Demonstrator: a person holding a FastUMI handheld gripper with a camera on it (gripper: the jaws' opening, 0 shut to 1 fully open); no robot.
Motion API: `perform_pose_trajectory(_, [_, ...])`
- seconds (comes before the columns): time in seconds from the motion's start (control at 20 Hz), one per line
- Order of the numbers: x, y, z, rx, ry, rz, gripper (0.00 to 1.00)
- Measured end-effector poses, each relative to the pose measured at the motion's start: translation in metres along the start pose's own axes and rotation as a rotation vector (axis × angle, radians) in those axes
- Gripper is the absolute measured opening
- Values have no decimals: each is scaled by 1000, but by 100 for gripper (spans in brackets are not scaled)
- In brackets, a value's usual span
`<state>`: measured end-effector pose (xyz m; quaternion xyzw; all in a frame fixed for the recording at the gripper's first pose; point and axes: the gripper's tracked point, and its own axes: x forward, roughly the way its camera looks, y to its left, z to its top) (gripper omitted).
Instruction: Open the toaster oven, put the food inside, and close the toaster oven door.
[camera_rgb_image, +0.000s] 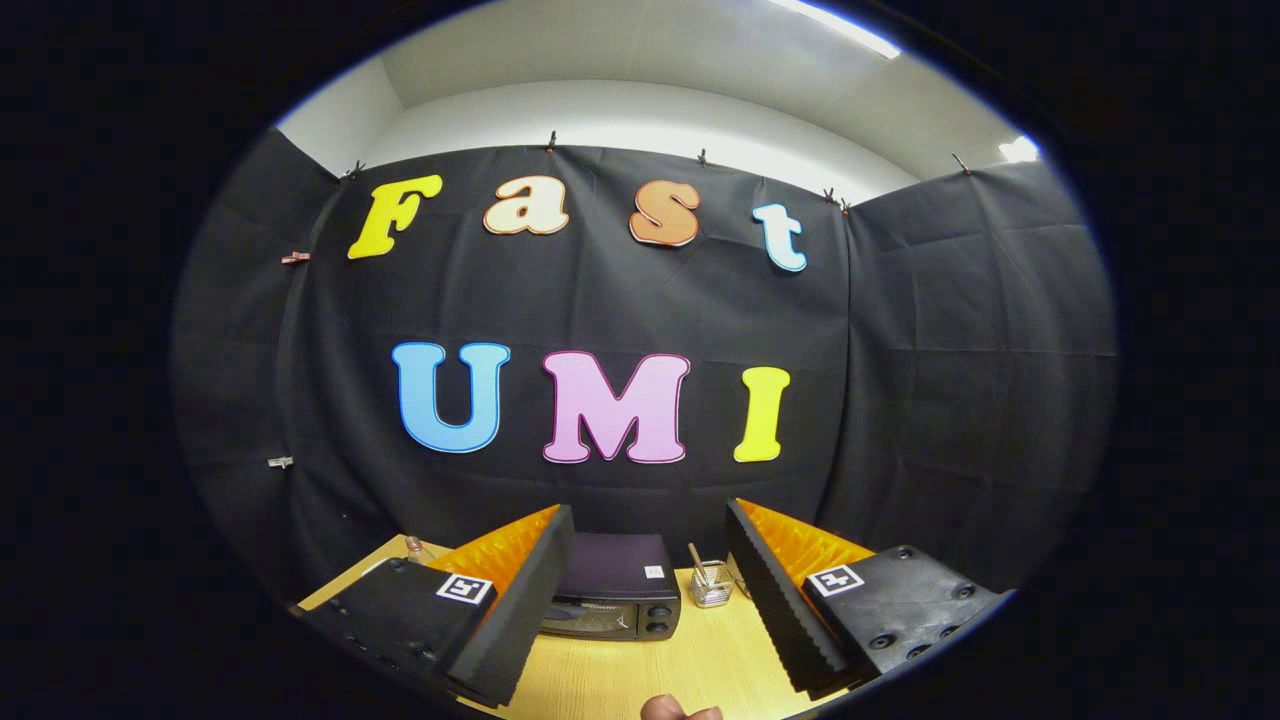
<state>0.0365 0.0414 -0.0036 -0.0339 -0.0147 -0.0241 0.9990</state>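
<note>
**Claw hangs open, oven shut on the counter ahead**

The claw is held above a pale wooden counter, its two fingers spread wide with nothing between them. The left finger and right finger each show a dark ribbed pad on the inner face, an orange shell behind it, and a black mount carrying a small square black-and-white marker. Beyond the fingers and between them in view sits the oven, a small black box with its glass door closed and two round knobs down its right side; its left part is hidden behind the left finger. Just to the right of the oven stands a wire-mesh cup with a stick leaning out of it. Near the counter's far left corner, beyond the left finger, a small bottle stands against the cloth wall. At the near edge of the counter, below the fingers, the rounded tips of something flesh-toned poke into view; whether it is a hand or the food cannot be told.
</note>
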Motion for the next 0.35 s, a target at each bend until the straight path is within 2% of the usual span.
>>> perform_pose_trajectory(0.35, [-2,0,-1,8,-2,6,98])
